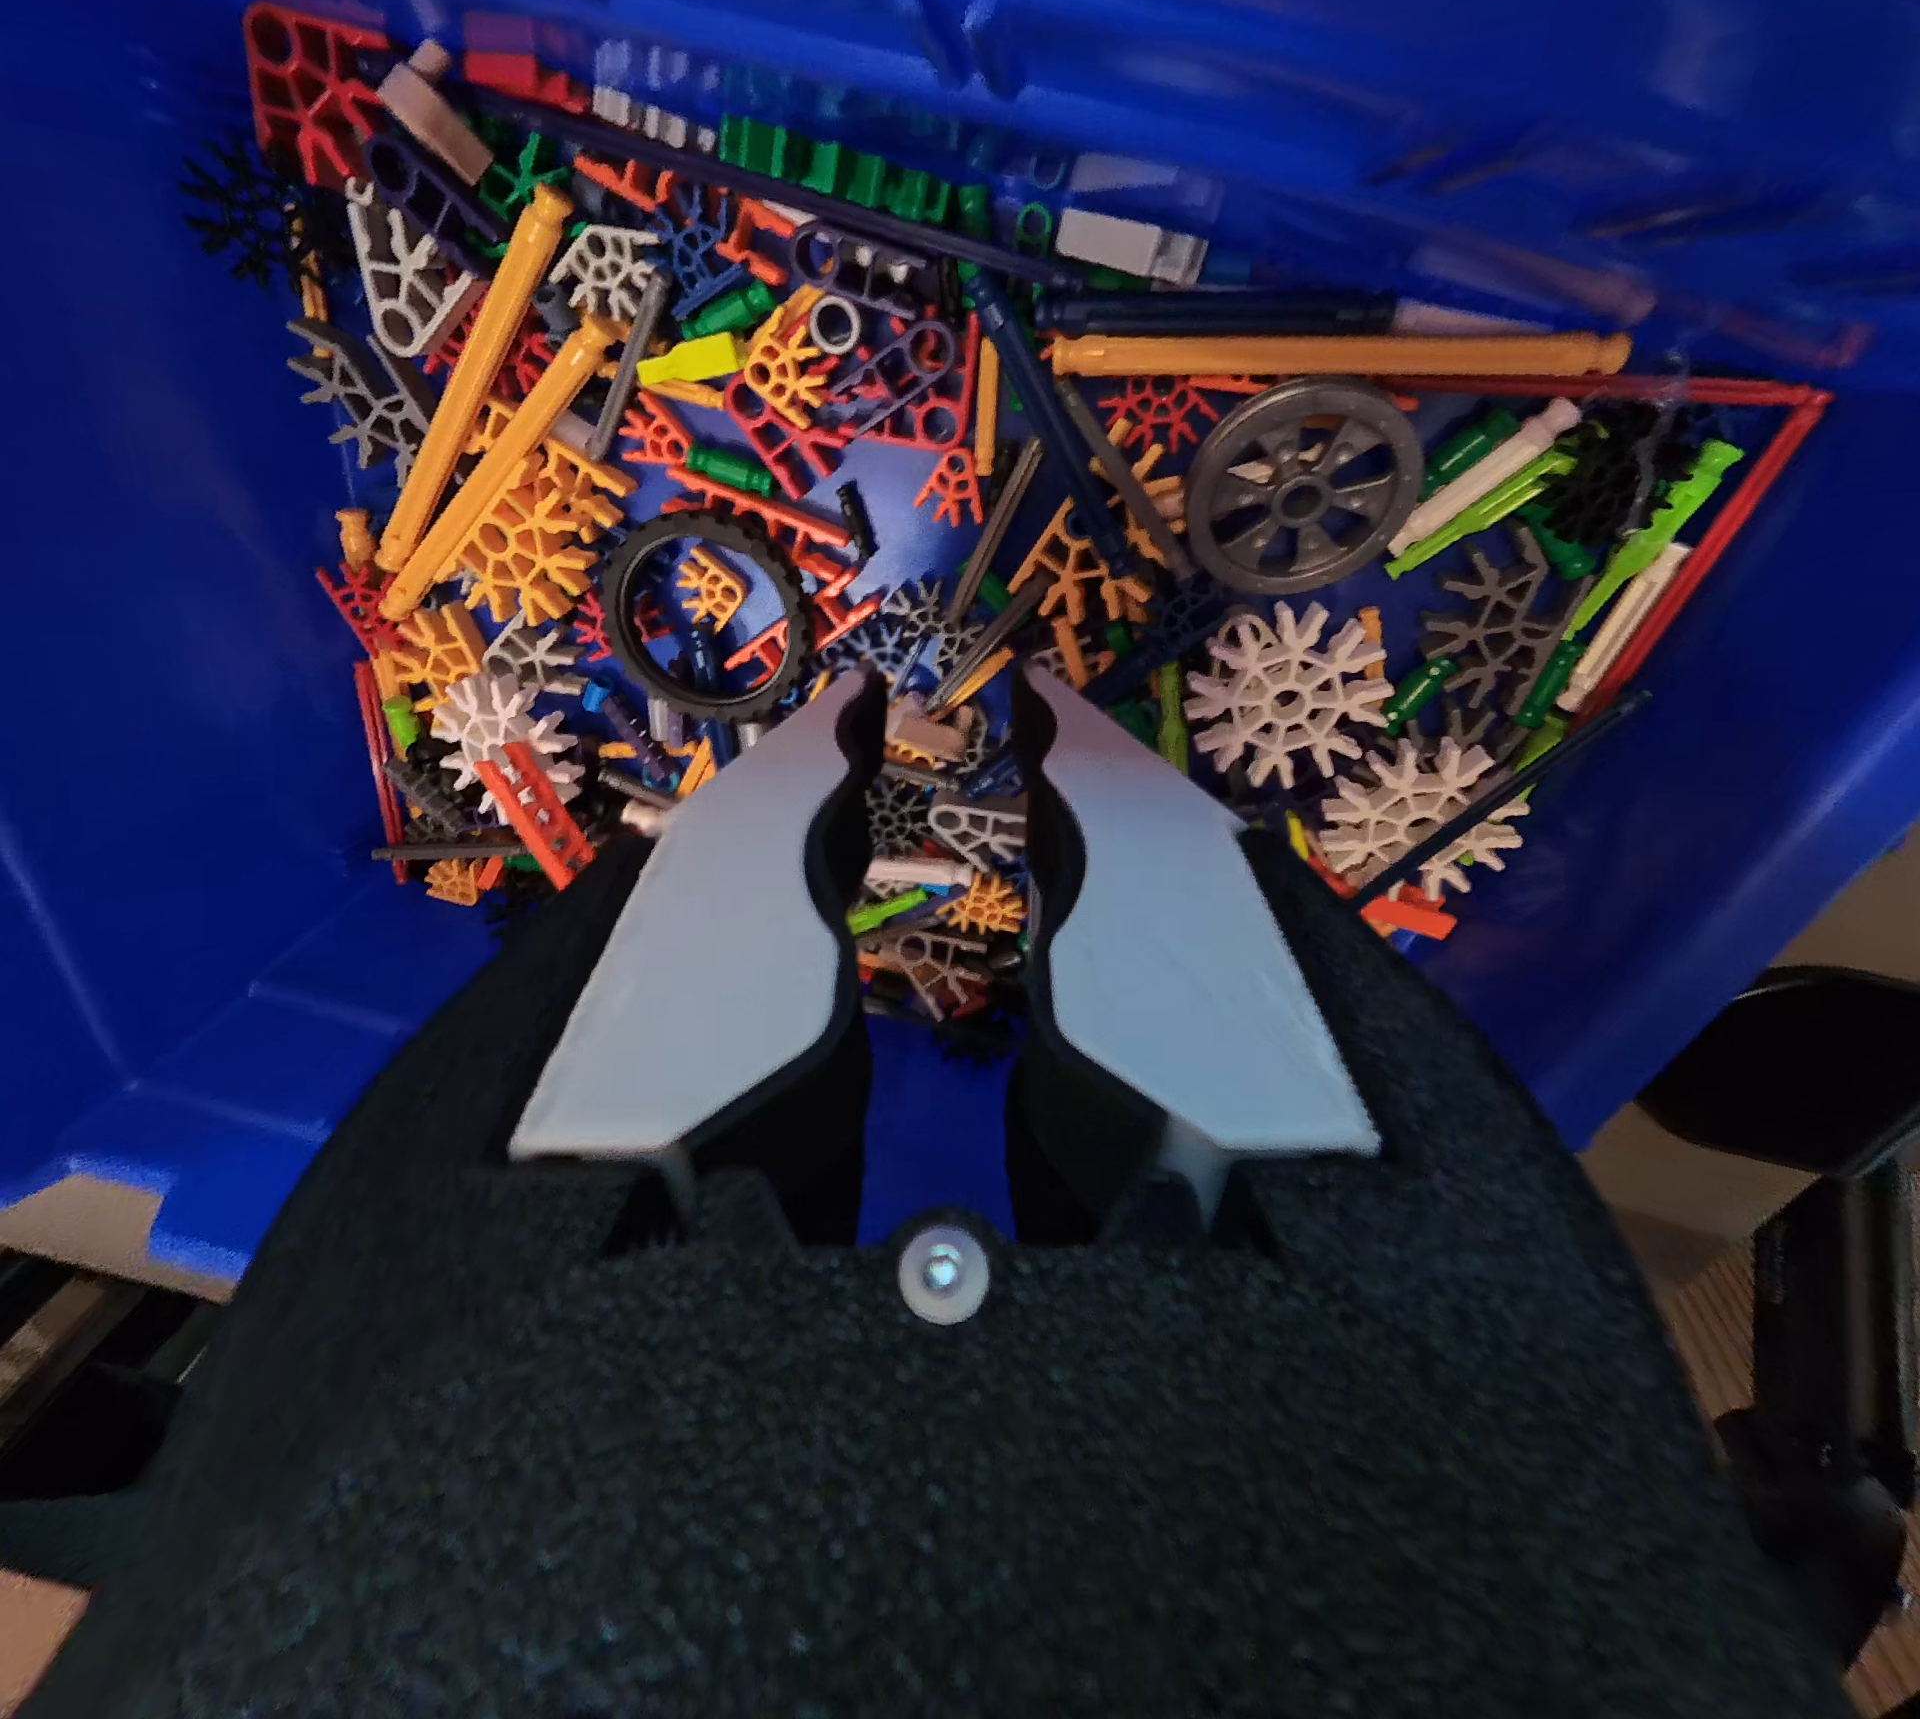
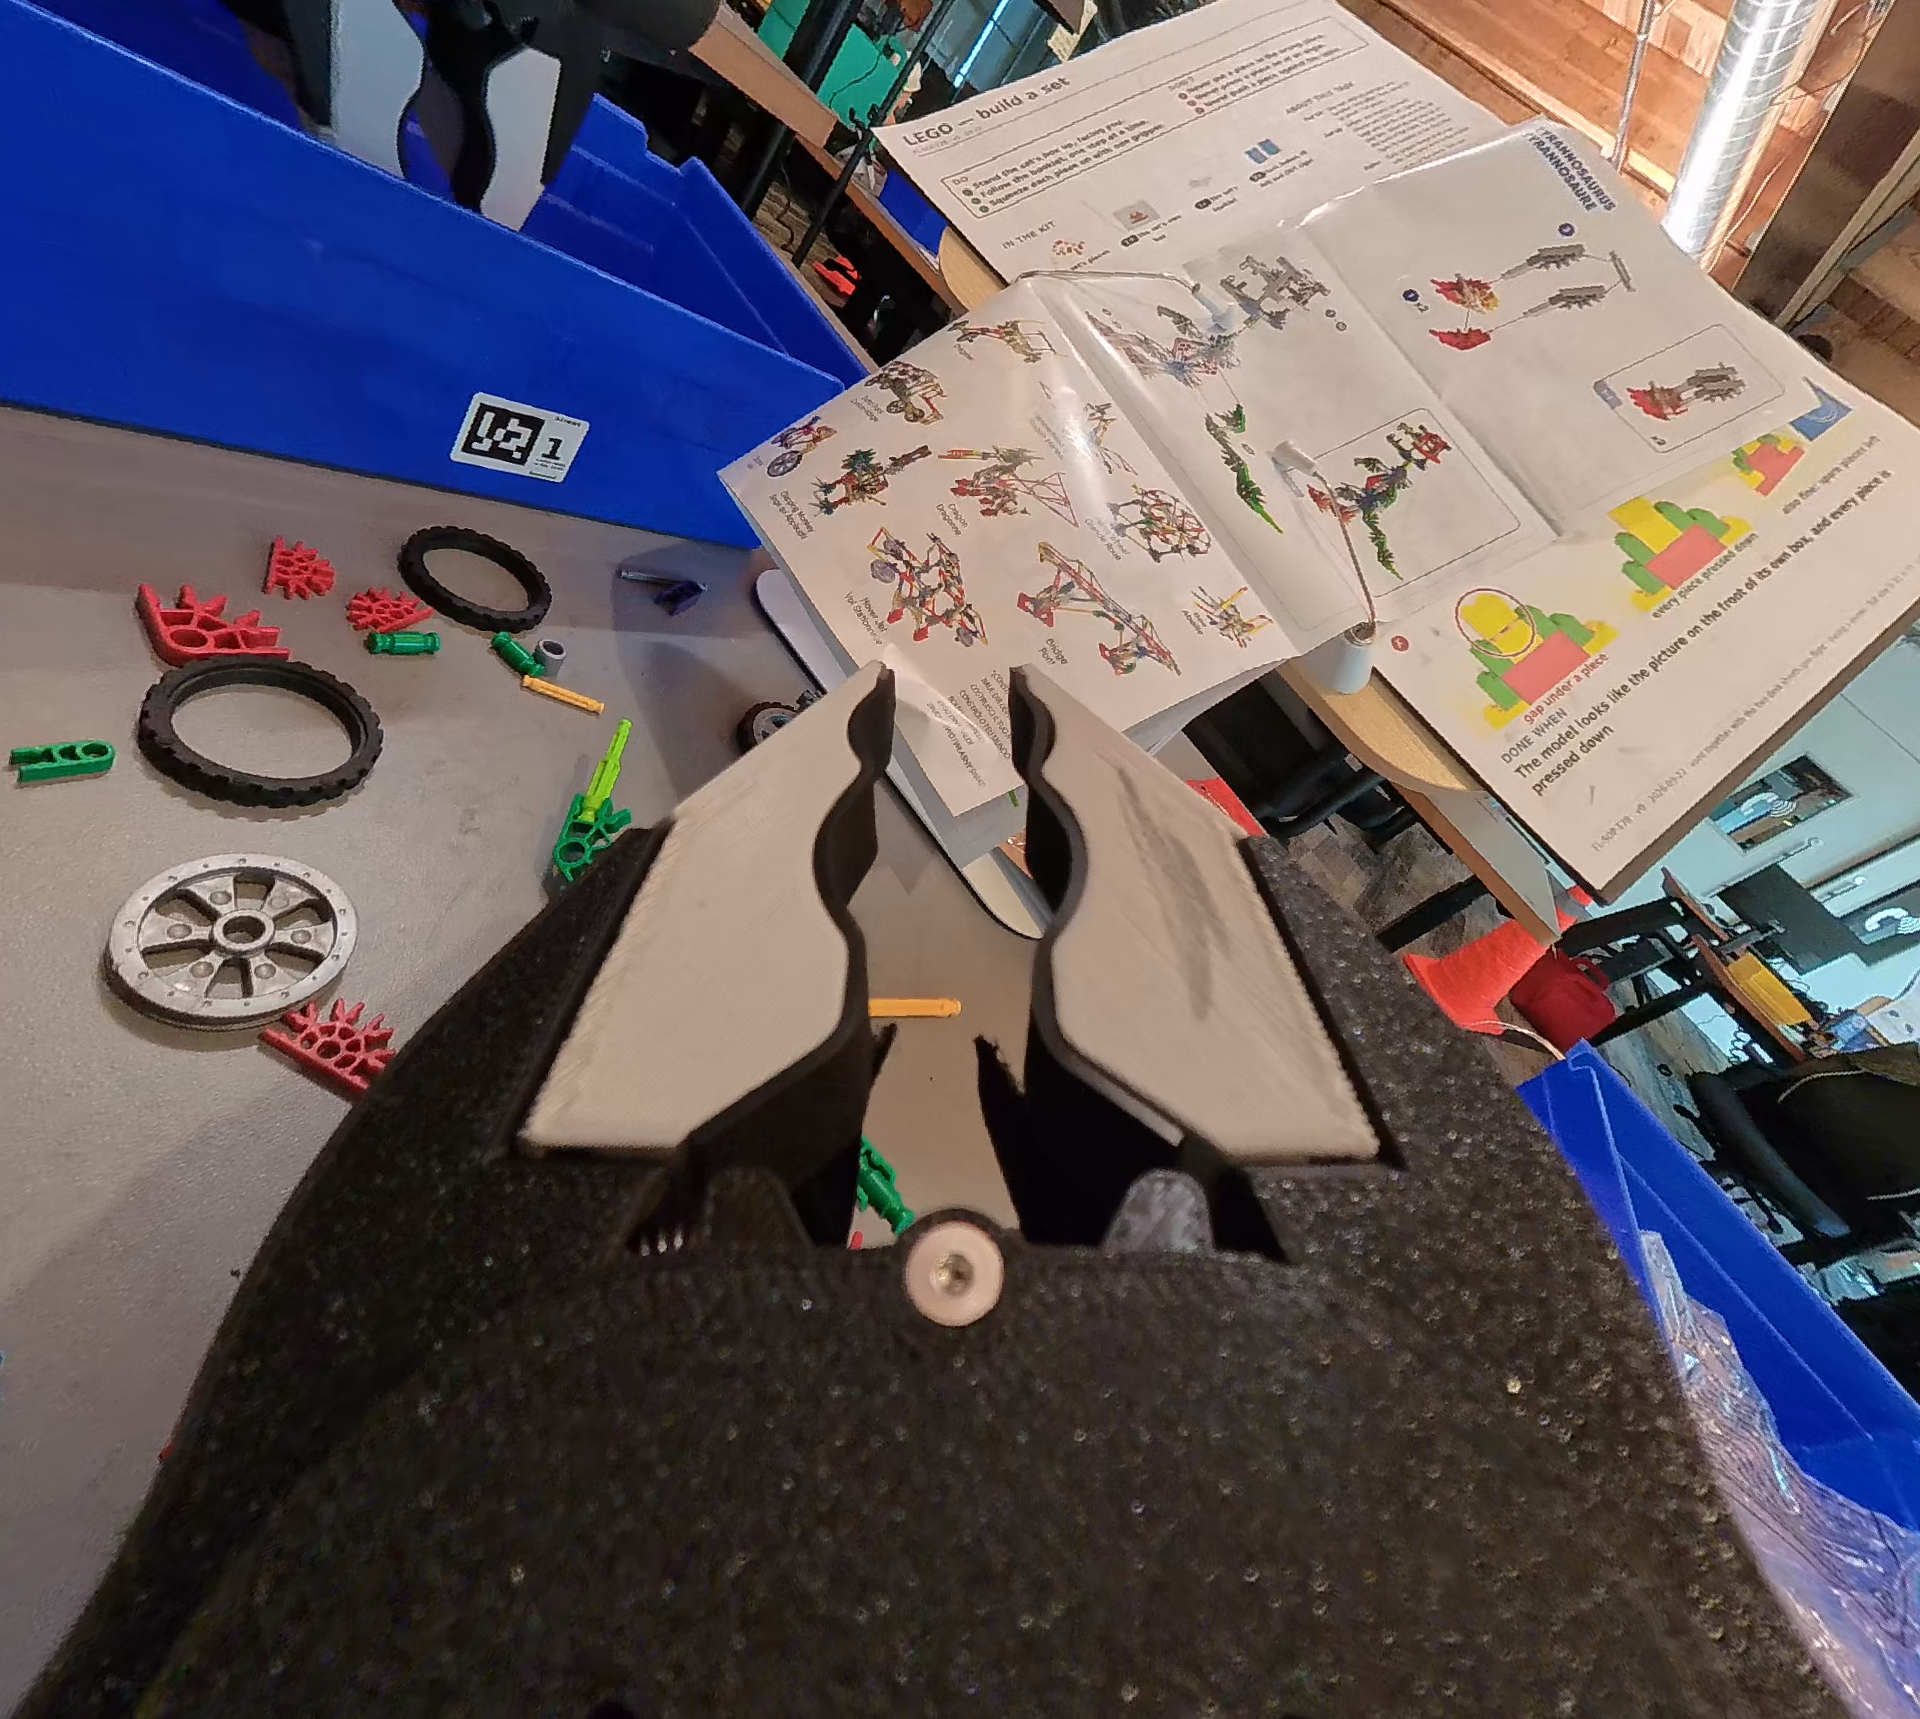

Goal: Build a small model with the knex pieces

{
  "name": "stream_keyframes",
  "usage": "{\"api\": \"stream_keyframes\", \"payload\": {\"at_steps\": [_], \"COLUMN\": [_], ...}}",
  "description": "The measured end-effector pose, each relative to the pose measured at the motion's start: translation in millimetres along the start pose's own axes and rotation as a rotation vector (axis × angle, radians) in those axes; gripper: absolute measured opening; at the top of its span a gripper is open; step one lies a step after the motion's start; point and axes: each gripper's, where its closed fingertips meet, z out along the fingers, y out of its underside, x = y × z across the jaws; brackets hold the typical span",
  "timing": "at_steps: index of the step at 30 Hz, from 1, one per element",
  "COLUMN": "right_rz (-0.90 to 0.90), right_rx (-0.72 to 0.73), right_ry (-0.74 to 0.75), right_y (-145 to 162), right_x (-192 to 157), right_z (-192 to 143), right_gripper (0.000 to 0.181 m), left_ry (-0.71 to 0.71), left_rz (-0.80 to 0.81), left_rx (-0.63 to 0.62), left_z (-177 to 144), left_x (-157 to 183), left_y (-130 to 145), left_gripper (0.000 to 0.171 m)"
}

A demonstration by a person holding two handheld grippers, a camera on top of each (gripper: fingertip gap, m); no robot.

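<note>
My left gripper (image 1: 948,682) is open and empty, hanging over a blue bin (image 1: 1351,7) full of loose construction-toy rods, connectors and wheels. Nearest its tips are small rods and a black tyre ring (image 1: 707,615); a grey spoked wheel (image 1: 1304,500) and white snowflake connectors (image 1: 1288,698) lie to the right. My right gripper (image 2: 951,682) is open and empty above a grey table (image 2: 104,1202), pointing at an instruction booklet (image 2: 1195,443). The left gripper also shows in the right wrist view (image 2: 457,100), over the bin (image 2: 260,319).
On the table lie two black tyre rings (image 2: 260,734), a silver spoked wheel (image 2: 231,940), red connectors (image 2: 197,630), green pieces (image 2: 62,757) and an orange rod (image 2: 914,1007). Printed sheets rest on a tilted board (image 2: 1403,765). Another blue bin (image 2: 1714,1254) stands at the right. The grippers' ends are close to 30 cm from one another. The left tips stand about 6 cm off the grey spoked wheel (image 1: 1304,500).
</note>
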Motion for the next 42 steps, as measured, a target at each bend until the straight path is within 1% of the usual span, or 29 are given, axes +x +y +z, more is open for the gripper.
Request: {"api": "stream_keyframes", "payload": {"at_steps": [8,14,17,19,23,26,30,38,42], "right_rz": [-0.003,-0.004,-0.005,-0.005,-0.006,-0.005,-0.003,-0.001,-0.001], "right_rx": [-0.005,-0.017,-0.021,-0.023,-0.024,-0.024,-0.020,-0.009,-0.005], "right_ry": [-0.006,-0.006,-0.008,-0.010,-0.013,-0.011,-0.008,-0.010,-0.002], "right_y": [1,4,5,6,6,6,5,2,1], "right_x": [-2,-2,-3,-3,-4,-3,-2,-3,0], "right_z": [1,2,3,3,4,3,3,2,1], "right_gripper": [0.022,0.021,0.021,0.022,0.021,0.021,0.021,0.021,0.022], "left_ry": [-0.079,-0.121,-0.127,-0.137,-0.100,-0.065,-0.047,0.006,-0.011], "left_rz": [-0.051,-0.055,-0.067,-0.059,-0.060,-0.059,-0.107,-0.181,-0.180], "left_rx": [-0.021,-0.082,-0.093,-0.129,-0.159,-0.217,-0.286,-0.306,-0.297], "left_z": [-18,-14,-11,-7,2,10,17,28,29], "left_x": [-25,-42,-51,-56,-60,-61,-66,-67,-70], "left_y": [20,35,40,45,42,46,55,60,59], "left_gripper": [0.023,0.021,0.020,0.019,0.016,0.015,0.013,0.008,0.005]}}
